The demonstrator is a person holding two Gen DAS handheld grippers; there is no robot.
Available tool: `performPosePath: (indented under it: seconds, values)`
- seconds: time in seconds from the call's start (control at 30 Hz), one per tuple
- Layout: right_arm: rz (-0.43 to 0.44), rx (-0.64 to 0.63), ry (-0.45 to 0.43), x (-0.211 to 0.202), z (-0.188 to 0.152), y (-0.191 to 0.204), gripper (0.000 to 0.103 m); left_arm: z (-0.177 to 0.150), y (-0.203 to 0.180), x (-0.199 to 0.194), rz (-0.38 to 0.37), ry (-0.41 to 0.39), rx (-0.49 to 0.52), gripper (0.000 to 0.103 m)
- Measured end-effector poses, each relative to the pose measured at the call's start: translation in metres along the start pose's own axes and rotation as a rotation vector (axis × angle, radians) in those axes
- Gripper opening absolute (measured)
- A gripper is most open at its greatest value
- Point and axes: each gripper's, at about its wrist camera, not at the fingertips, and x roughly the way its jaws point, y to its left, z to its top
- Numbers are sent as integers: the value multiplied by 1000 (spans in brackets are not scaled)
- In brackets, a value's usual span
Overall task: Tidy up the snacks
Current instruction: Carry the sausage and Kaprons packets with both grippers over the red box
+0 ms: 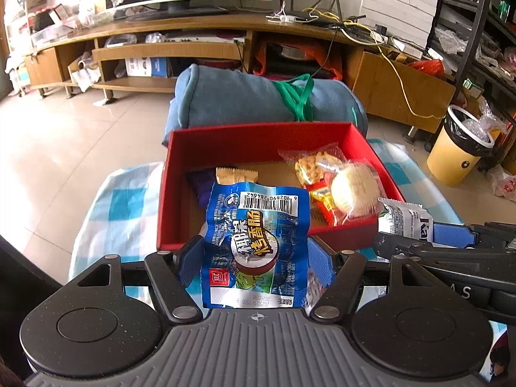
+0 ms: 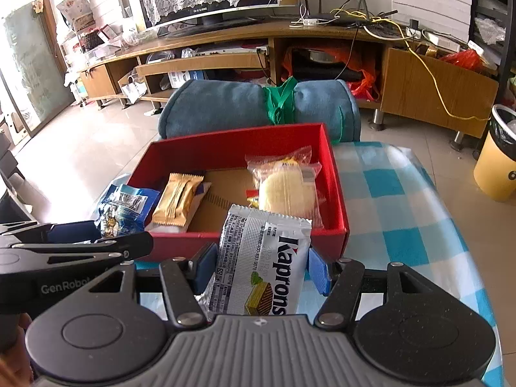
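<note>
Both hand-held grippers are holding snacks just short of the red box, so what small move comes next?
Probably carry the right hand-held gripper forward over the red box and release its Kaprons wafer pack onto the bare cardboard floor.

In front of me lies a rolled blue blanket [image 1: 238,96] tied with a green strap [image 1: 298,96]; behind it stands a wooden TV cabinet [image 1: 180,30], and a yellow bin [image 1: 458,148] at the right.

Each camera sits on its own tool, looking forward and downward along the fingers, close over the near edge of the tabletop [image 2: 403,193]. The left view faces the red box [image 1: 258,138] head-on; the right view sees it [image 2: 332,174] from further right. Both share the box, blue roll [image 1: 232,100] and TV bench [image 2: 435,74].
</note>
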Motion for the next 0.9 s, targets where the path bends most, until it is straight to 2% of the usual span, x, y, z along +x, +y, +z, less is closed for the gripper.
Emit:
performPosePath:
  seconds: [0.9]
  values:
    - [-8, -9, -21, 33, 46, -5, 55, 39, -1, 25, 47, -36, 9, 74]
